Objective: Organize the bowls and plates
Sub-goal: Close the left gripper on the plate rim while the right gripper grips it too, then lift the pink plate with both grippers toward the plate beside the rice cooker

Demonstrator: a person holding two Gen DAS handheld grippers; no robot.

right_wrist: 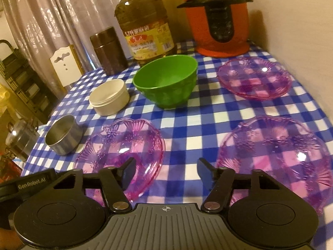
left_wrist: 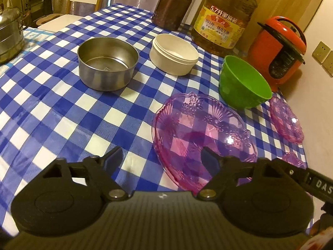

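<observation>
While nothing is gripped yet, both tools hang tilted down over the checked surface (right_wrist: 183,123) with their jaws parted and empty. From the left gripper (left_wrist: 161,156), one pink plate (left_wrist: 205,125) lies at about one o'clock, its near rim passing under the right-hand finger (left_wrist: 210,158), so it seems the likely first pick. At twelve o'clock from there stand the steel bowl (left_wrist: 108,63) and the cream bowl (left_wrist: 173,54), side by side but apart; the green bowl (left_wrist: 244,83) sits at two o'clock. The right gripper (right_wrist: 164,165) hovers between two pink plates, one at ten o'clock (right_wrist: 122,143), another at three (right_wrist: 276,154), with a third plate (right_wrist: 255,79) at one o'clock. Everything lies spread singly, apparently waiting to be stacked like with like. An oil jug (right_wrist: 144,23) and red cooker (right_wrist: 218,18) stand at the far edge.
</observation>
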